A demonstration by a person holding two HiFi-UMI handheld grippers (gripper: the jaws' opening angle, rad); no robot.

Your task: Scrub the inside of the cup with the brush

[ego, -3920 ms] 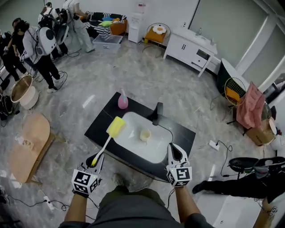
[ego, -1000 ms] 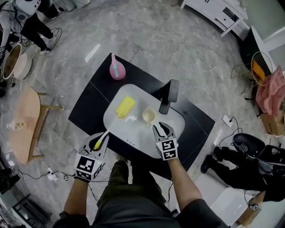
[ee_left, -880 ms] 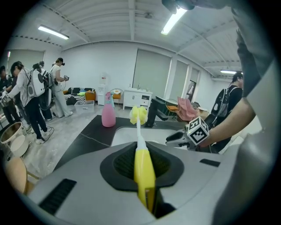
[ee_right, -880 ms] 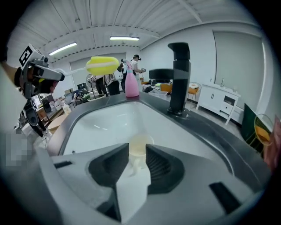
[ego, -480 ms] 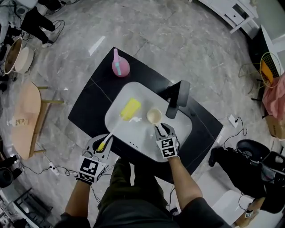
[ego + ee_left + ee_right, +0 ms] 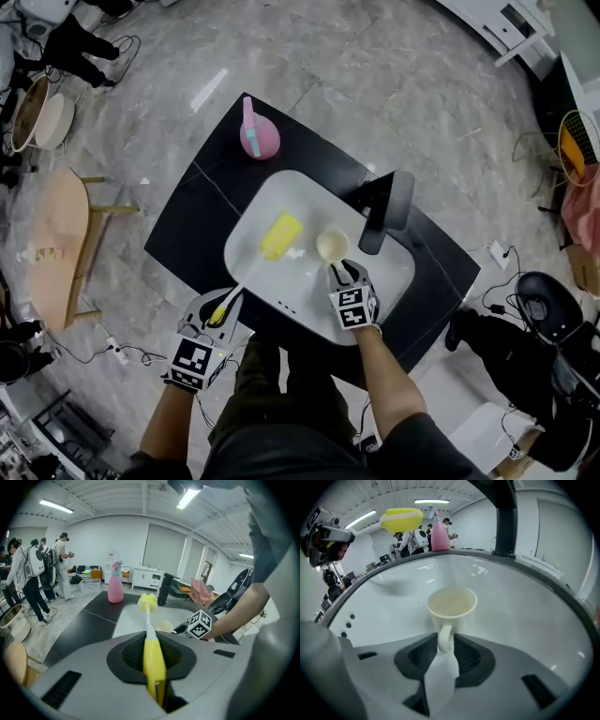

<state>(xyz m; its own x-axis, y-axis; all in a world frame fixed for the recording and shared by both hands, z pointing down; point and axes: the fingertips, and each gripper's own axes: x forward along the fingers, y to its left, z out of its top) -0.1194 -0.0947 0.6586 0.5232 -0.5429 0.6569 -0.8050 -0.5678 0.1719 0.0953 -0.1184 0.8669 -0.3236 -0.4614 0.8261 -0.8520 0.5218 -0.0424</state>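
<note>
Right gripper view: cup sits upright on the floor of the white sink, centre frame, mouth up, handle pointing straight at the lens. Right gripper has its jaws part-open with the handle loop between them, close on both sides; no squeeze visible yet. Head view puts the same cup mid-basin, just left of the black faucet. Left gripper is clamped on the yellow grip of the brush. Its thin white shaft runs up-frame to the yellow sponge head, which hangs over the basin left of the cup, not touching it. Handling guess: the cup looks like small glazed ceramic or hard plastic, so light, rigid and slick, more so if the basin is wet, and it chips if knocked on the sink wall. The handle loop is the obvious grab point and resists spin, but it's a narrow hold, so scrubbing torque will lever the cup. Better to keep it seated on the basin floor while the brush goes in. Brush: stiff grip, slim shaft likely to flex, soft head that should compress into the mouth. Pink bottle, upper left on the counter, is well clear.
</note>
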